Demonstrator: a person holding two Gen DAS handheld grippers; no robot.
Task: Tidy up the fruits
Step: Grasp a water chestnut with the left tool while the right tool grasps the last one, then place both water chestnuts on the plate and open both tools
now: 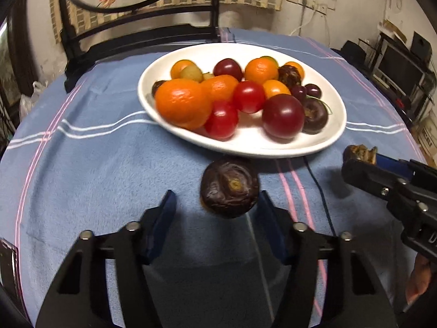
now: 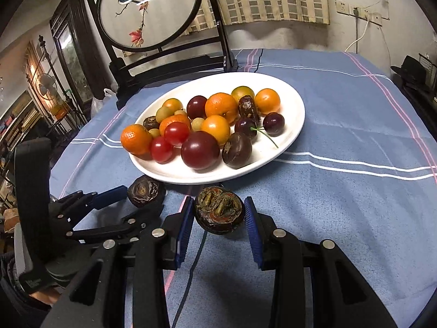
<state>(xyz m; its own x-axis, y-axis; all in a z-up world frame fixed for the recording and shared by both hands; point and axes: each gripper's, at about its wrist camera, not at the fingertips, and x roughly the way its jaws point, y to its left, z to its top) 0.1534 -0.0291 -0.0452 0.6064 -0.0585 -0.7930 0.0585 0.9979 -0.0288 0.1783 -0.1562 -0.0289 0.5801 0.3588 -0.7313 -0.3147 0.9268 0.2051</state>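
Cloth: your blue fleece tablecloth with white and pink stripes [image 2: 341, 205] gives loose fruit a soft bed, so it likely won't roll.
Plate: the white oval ceramic plate [image 2: 297, 114] sits at the far middle, long axis running near-left to far-right, heaped with oranges, red tomatoes and dark plums.
Right gripper [image 2: 218, 214]: you have its blue pads nearly together, pressing both sides of a dark round water chestnut with a greenish sprouted top [image 2: 218, 210]; it hangs just near of the plate rim, sprouts facing the camera.
Left gripper [image 1: 215, 205]: partly closed; the dark wrinkled chestnut with a yellowish centre [image 1: 229, 188] touches your right pad only, not gripped. It is squat, so no long axis.
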